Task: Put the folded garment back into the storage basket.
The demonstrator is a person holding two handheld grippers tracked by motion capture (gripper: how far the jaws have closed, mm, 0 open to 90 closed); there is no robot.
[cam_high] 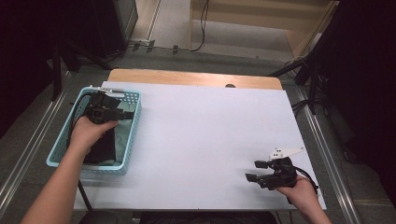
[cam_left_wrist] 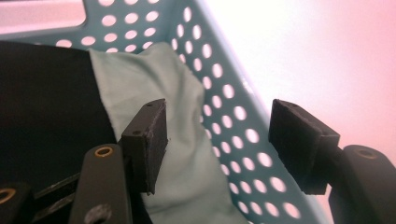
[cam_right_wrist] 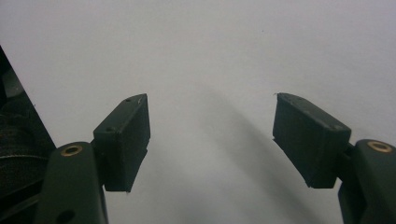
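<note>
Both pairs of jaws stand apart with nothing between them: my left gripper (cam_high: pixel 122 115) hangs released over the basket (cam_high: pixel 132 140) at the left edge of the table (cam_high: pixel 205 140), and my right gripper (cam_high: pixel 256 171) rests spread over the bare white top at the near right, well apart from everything. Inside the basket lie a pale green cloth (cam_left_wrist: pixel 154 88) along the right wall and a black cloth (cam_left_wrist: pixel 46 107) beside it toward the left; seen from the left gripper, the green one sits just beyond my left pad (cam_left_wrist: pixel 148 140) and touches it nowhere that I can see. Both cloths look light, soft and limp, so I judge they will sag and slip through a shallow pinch; a raised fold near the middle is the best place to take hold, with plenty of fabric gathered. The basket's holed wall (cam_left_wrist: pixel 233 116) stands close to my right-hand pad and could catch a jaw, and the light basket itself may slide. Nothing else crowds the white sheet.
</note>
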